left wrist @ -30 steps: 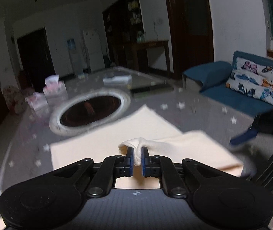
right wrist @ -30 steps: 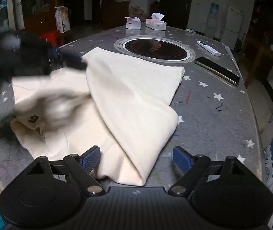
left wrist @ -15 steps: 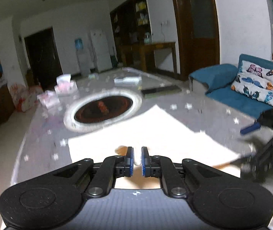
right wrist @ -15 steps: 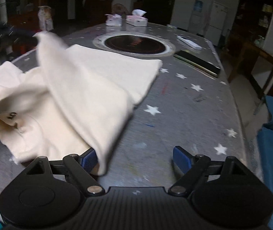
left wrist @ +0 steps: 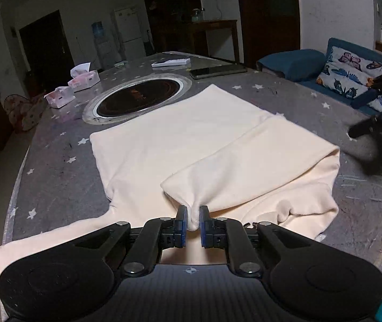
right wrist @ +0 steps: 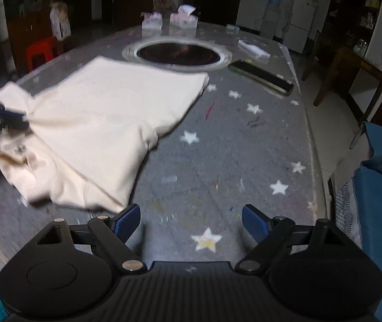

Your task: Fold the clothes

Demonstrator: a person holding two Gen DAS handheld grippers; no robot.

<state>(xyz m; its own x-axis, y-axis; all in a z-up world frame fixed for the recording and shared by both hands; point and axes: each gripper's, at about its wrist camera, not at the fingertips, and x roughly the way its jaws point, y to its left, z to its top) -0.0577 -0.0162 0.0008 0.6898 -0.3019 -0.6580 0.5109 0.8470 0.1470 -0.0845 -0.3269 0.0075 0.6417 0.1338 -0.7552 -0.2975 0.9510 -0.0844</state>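
Observation:
A cream shirt [left wrist: 191, 134] lies on the grey star-patterned table [left wrist: 56, 155], with its right side folded over the body. My left gripper [left wrist: 192, 224] pinches a small bunch of that folded flap near the collar; its jaws are opening slightly while the cloth is still between the pads. In the right wrist view the shirt [right wrist: 105, 107] lies to the left, and the left gripper [right wrist: 0, 118] shows blurred at its left edge. My right gripper [right wrist: 191, 220] stands open over bare table just right of the shirt, nothing between its fingers.
A round black hob [left wrist: 137, 99] is set into the table beyond the shirt. Two tissue boxes [left wrist: 83, 80], a white remote [left wrist: 170, 62] and a dark flat device [left wrist: 217, 71] lie farther back. A blue sofa [left wrist: 325, 67] stands past the table's right edge [right wrist: 314, 161].
My left gripper carried the pinched flap over and down, so it now lies flat on the shirt. My right gripper drew away to the right, off the cloth's edge.

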